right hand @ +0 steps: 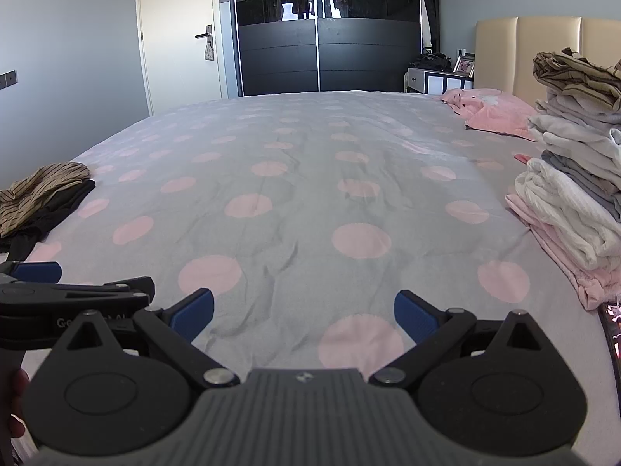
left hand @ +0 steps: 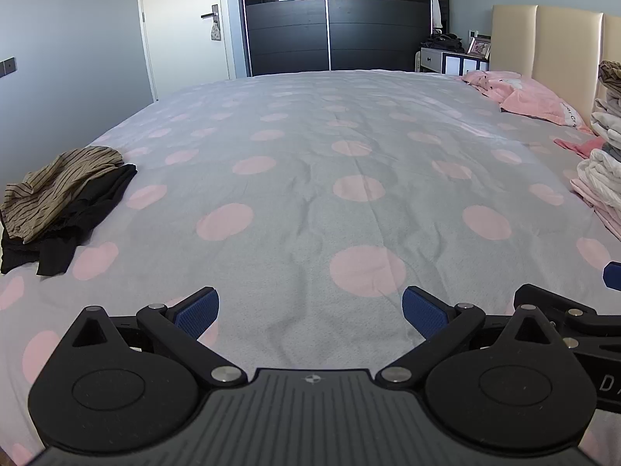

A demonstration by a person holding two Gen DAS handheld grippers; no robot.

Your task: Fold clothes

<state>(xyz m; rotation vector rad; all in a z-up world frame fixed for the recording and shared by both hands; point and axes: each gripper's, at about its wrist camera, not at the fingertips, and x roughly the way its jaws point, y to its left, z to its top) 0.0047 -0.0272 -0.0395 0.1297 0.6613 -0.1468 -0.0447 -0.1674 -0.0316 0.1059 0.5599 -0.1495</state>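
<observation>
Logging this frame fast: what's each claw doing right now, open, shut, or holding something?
Left claw: open, holding nothing, above the dotted bedspread.
Right claw: open, holding nothing, above the same bedspread.

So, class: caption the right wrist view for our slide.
Open right gripper above dotted grey bedspread; tall folded clothes stack right, unfolded striped garment left.

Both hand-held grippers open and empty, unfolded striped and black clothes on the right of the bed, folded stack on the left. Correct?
Sides are swapped. The left wrist view shows the unfolded striped garment and black garment on the left of the bed, the folded stack on the right. Left hand-held gripper and right hand-held gripper are open and empty.
</observation>
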